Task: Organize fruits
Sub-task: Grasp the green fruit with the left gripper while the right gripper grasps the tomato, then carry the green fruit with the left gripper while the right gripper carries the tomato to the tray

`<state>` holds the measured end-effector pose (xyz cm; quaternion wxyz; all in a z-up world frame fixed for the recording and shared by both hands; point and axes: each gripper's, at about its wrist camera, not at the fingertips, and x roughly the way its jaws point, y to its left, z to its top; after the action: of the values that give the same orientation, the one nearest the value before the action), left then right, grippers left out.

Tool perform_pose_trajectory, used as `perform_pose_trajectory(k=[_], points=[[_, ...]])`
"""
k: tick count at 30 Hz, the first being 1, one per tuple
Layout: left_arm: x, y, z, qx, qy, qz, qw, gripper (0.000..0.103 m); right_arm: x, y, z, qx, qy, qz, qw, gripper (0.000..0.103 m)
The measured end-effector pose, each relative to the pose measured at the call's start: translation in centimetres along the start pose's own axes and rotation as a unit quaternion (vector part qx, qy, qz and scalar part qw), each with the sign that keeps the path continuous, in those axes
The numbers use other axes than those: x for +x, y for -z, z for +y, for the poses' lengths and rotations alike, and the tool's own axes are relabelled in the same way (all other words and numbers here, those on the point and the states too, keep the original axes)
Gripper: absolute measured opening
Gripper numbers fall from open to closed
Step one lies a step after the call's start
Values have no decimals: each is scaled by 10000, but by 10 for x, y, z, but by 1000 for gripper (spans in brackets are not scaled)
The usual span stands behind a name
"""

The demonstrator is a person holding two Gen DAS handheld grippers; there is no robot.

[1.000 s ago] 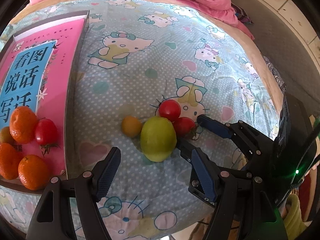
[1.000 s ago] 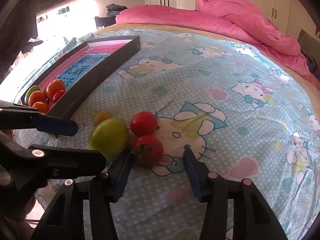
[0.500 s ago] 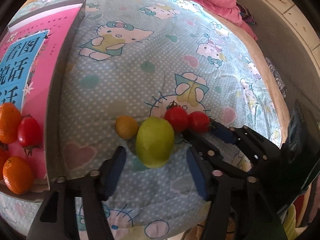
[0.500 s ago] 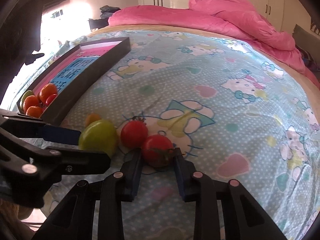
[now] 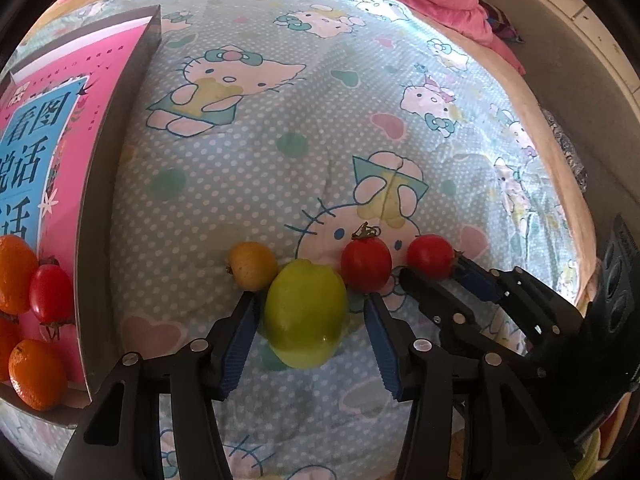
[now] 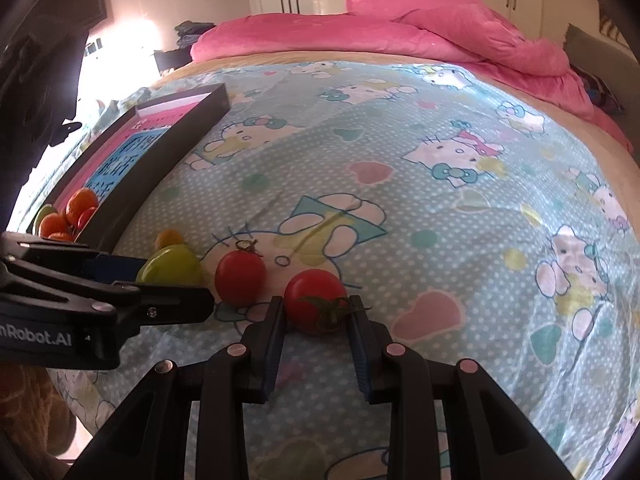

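A large green fruit (image 5: 306,312) lies on the cartoon-cat bedsheet between the fingers of my left gripper (image 5: 309,304). Its jaws are closing, and a small gap still shows at the right pad (image 5: 380,340). My right gripper (image 6: 316,312) is shut on a red tomato (image 6: 314,300), seen in the left wrist view as the right gripper (image 5: 432,268) holding that tomato (image 5: 430,256). A second red tomato (image 5: 366,264) and a small yellow-orange fruit (image 5: 252,266) touch the green fruit at either side.
A dark-walled tray (image 5: 104,200) with a pink book cover as its floor sits to the left, holding several oranges (image 5: 18,268) and a tomato (image 5: 50,294). A pink duvet (image 6: 440,32) lies at the far end. The bed's edge (image 5: 560,168) drops off at the right.
The right gripper has shut on the nearer tomato and drawn it a little away from the other. The left gripper has narrowed and moved forward around the green fruit.
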<state>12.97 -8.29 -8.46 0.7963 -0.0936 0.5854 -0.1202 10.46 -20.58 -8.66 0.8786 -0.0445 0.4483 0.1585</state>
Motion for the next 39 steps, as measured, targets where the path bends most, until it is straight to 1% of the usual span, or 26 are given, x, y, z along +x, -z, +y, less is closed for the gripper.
perform_pose_trajectory(k=[3, 5, 12, 23, 29, 30, 31, 35, 39], points=[[2, -1, -2, 66, -101, -3, 9999, 50, 0, 0, -1, 46, -4, -1, 10000, 31], [3, -2, -2, 67, -135, -32, 9999, 43, 0, 0, -1, 57, 1, 9, 10000, 31], [-1, 3, 0, 134, -94, -27, 9999, 43, -1, 0, -5, 202, -82, -2, 9998, 31], [-14, 21, 7, 135, 83, -1, 9999, 43, -4, 0, -13, 583, -331, -49, 9977, 31], [-23, 27, 17, 73, 138, -21, 9999, 43, -11, 1, -20, 806, -466, -176, 9955, 31], [-25, 29, 18, 66, 144, -31, 9999, 42, -12, 1, -20, 816, -474, -193, 9954, 31], [-27, 29, 19, 59, 144, -48, 9999, 40, -13, 1, -20, 810, -476, -207, 9954, 31], [-34, 31, 22, 51, 199, -93, 9997, 39, -15, 0, -15, 753, -516, -255, 9955, 31], [-32, 33, 20, 131, 137, -50, 9998, 39, -14, 1, -13, 729, -528, -216, 9957, 31]])
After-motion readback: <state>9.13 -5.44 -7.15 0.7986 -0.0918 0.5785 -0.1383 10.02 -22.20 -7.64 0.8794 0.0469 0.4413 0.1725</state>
